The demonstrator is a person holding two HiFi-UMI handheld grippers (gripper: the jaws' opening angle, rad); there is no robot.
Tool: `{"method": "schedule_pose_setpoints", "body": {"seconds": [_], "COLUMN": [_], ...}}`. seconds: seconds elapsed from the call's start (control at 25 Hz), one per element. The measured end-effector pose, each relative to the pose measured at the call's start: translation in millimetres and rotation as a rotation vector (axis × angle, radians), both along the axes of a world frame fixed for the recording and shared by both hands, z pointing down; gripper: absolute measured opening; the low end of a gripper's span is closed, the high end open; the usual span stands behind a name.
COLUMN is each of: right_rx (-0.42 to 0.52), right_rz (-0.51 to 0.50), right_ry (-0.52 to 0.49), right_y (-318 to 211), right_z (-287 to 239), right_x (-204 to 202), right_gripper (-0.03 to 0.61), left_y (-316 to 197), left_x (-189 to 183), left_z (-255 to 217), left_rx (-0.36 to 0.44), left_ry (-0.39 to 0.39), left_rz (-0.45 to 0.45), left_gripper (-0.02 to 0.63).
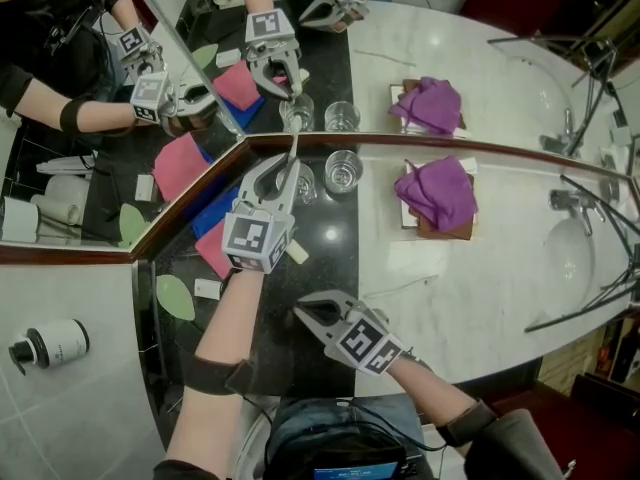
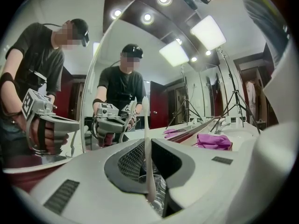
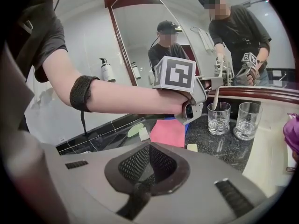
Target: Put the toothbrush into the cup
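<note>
My left gripper (image 1: 283,171) is shut on a white toothbrush (image 1: 291,153), which stands nearly upright between the jaws (image 2: 147,143). It hovers over the left one of two clear glass cups (image 1: 302,184), close to the mirror. In the right gripper view the toothbrush's lower end (image 3: 216,98) dips into the mouth of that cup (image 3: 218,118). In the left gripper view the cup (image 2: 159,192) shows just below the jaws. The second cup (image 1: 343,171) stands empty to its right. My right gripper (image 1: 302,314) is shut on nothing, low at the counter's near edge (image 3: 149,146).
A purple cloth (image 1: 438,192) lies on a brown tray right of the cups. A faucet (image 1: 572,201) and basin are at the far right. Pink and blue cloths (image 1: 214,249), a green leaf-shaped dish (image 1: 175,297) and a white bottle (image 1: 52,343) sit at the left. The mirror (image 1: 300,58) runs behind.
</note>
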State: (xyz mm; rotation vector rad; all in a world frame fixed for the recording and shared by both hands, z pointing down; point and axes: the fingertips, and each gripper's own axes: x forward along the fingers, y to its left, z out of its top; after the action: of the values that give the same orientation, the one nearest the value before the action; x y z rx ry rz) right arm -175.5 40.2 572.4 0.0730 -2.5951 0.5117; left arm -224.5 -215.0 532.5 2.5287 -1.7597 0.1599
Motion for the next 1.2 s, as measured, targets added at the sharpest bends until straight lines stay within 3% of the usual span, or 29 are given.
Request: {"method": "schedule_pose_setpoints", "body": {"seconds": [0.36,0.56,0.8,1.2], "right_rx": [-0.006,-0.007,-0.01,-0.011], "right_rz": [0.019,0.027,0.029,0.034], "right_ry": [0.007,0.009,0.009,0.012], "right_y": [-5.0,-7.2,-6.3,-1.5], "right_z": [4.4,5.2,5.9,6.8], "right_x": [6.5,9.3,11.8,16.8], "right_gripper": [0.011,0.012,0.012,0.012], "left_y": [7.3,9.1,11.7,22.0], "left_x": [2.7,-3.6,-3.7,-7.3], "left_z": [27.2,42.9,53.4,54.0], "left_rx": [-0.106,-0.132,-0.169,-0.186], "left_ry": [0.015,0.013,-0.001,-0.007], "left_rz": [-0.003,-0.029,-0.03,-0.047], "left_gripper": [0.035,0.04,0.127,0.126]}}
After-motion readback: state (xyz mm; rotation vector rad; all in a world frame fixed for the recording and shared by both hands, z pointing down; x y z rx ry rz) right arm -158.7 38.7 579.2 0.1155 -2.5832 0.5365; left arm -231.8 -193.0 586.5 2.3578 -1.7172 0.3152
